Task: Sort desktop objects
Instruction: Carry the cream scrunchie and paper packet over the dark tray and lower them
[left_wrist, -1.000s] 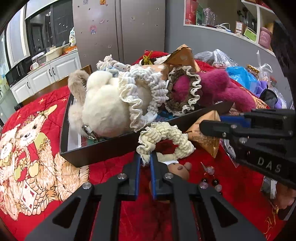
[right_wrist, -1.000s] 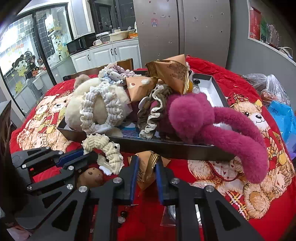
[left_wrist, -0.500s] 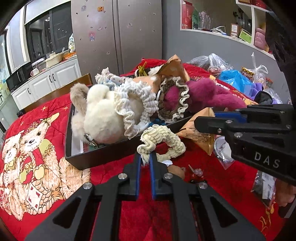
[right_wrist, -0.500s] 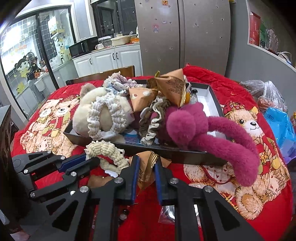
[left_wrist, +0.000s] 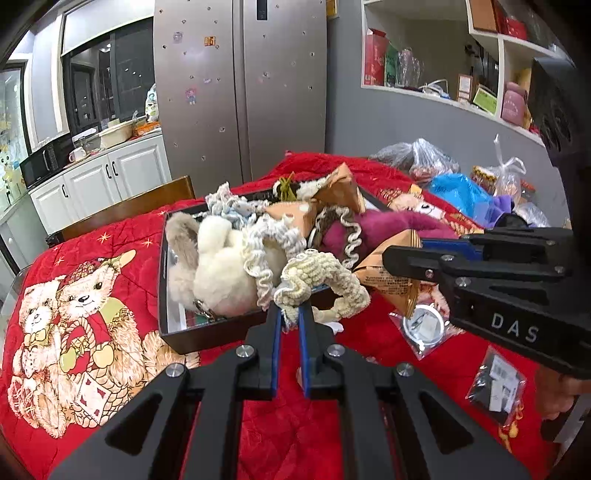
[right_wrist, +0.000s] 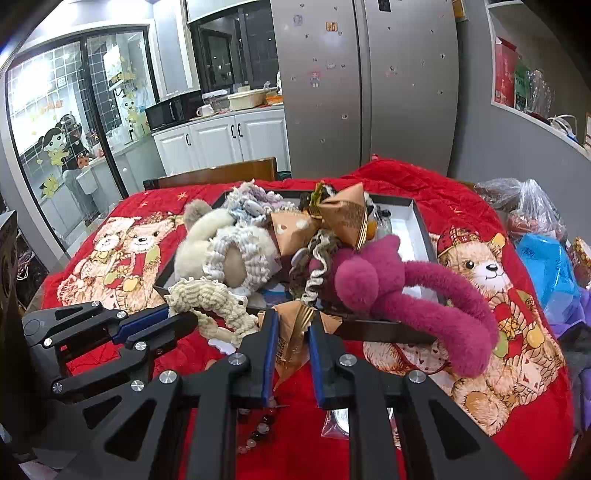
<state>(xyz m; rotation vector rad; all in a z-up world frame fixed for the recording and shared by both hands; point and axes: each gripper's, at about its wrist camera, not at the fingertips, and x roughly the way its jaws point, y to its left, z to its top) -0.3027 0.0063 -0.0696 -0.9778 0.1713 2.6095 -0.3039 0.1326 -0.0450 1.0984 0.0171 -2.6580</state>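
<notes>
My left gripper is shut on a cream knitted scrunchie, which hangs off the red cloth in front of the black tray. The right wrist view shows the same scrunchie at the left gripper's tip. My right gripper is shut on a brown triangular snack packet, lifted just before the tray's near wall. From the left wrist view, that packet hangs under the right gripper. The tray is piled with a cream plush, a magenta plush, scrunchies and packets.
On the red bear-print cloth lie loose beads, a clear bag with a round metal piece and a small dark bag. Plastic bags crowd the right side. A wooden chair back stands behind the table.
Both grippers have risen, each carrying its item up off the cloth. The small brown bear piece under the scrunchie has dropped out of the left wrist view.
</notes>
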